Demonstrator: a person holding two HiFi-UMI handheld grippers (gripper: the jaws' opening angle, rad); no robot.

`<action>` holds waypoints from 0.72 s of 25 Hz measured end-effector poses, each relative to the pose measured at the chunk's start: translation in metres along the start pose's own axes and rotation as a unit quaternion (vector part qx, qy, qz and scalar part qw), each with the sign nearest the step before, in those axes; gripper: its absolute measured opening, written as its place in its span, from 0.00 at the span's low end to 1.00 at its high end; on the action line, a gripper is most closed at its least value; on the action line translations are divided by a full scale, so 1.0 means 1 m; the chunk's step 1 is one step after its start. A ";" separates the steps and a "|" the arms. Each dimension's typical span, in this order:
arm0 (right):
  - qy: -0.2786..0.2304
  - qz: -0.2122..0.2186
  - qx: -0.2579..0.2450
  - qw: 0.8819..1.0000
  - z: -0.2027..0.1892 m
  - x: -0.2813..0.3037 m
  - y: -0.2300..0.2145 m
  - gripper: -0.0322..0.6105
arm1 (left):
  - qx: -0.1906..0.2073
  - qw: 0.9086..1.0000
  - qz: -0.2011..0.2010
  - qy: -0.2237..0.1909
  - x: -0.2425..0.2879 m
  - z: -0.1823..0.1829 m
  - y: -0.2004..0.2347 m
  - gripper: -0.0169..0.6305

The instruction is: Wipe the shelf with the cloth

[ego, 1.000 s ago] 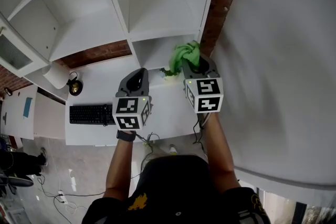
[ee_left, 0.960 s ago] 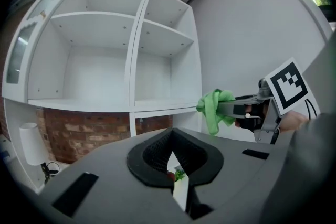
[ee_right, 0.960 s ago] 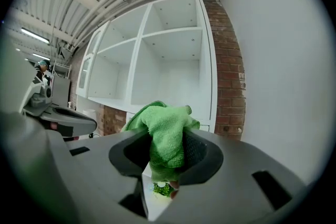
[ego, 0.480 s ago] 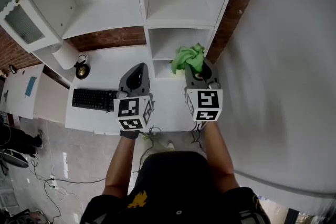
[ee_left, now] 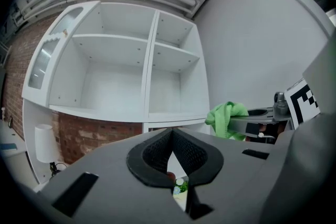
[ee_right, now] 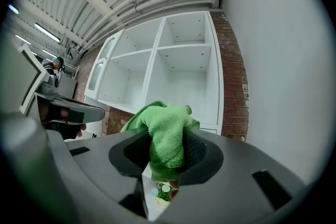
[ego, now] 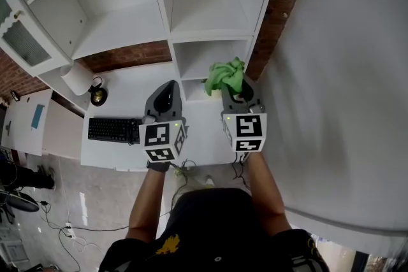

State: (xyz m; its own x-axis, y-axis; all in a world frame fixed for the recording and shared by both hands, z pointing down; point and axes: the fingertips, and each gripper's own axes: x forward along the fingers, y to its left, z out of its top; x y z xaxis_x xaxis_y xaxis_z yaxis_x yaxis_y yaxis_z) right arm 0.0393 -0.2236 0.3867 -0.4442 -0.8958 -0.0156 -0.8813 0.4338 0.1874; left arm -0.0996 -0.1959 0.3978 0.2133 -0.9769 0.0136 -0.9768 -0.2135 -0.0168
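Progress check: left gripper [ego: 167,92] is pinched closed on nothing over the desk's [ego: 121,89] back edge. My right gripper [ego: 238,90] clamps the green cloth [ego: 225,76], just short of the shelf [ego: 207,13]. I'd say no wiping's started yet.

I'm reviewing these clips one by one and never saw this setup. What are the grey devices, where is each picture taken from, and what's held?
No robot: a person holds a two-jaw gripper in each hand. The head view looks down from the person's head; the other two cameras ride on the grippers. The right gripper is shut on a green cloth; the left gripper is shut and empty. Ahead stands a white shelf unit at a white desk with a keyboard.
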 end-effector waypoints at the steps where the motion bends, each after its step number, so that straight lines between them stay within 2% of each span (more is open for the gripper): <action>1: 0.000 -0.003 0.000 1.000 0.000 -0.001 -0.002 0.24 | 0.000 1.000 -0.002 0.000 0.001 0.001 -0.002 0.05; 18: 0.000 -0.013 -0.001 1.000 0.002 -0.010 -0.012 0.24 | 0.004 1.000 -0.016 0.001 0.005 0.003 -0.012 0.05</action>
State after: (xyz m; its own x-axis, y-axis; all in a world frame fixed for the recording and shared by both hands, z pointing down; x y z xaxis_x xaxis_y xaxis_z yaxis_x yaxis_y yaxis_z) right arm 0.0541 -0.2201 0.3830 -0.4214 -0.9066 -0.0208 -0.8921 0.4103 0.1890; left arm -0.0863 -0.1979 0.3954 0.2446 -0.9695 0.0162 -0.9692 -0.2449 -0.0244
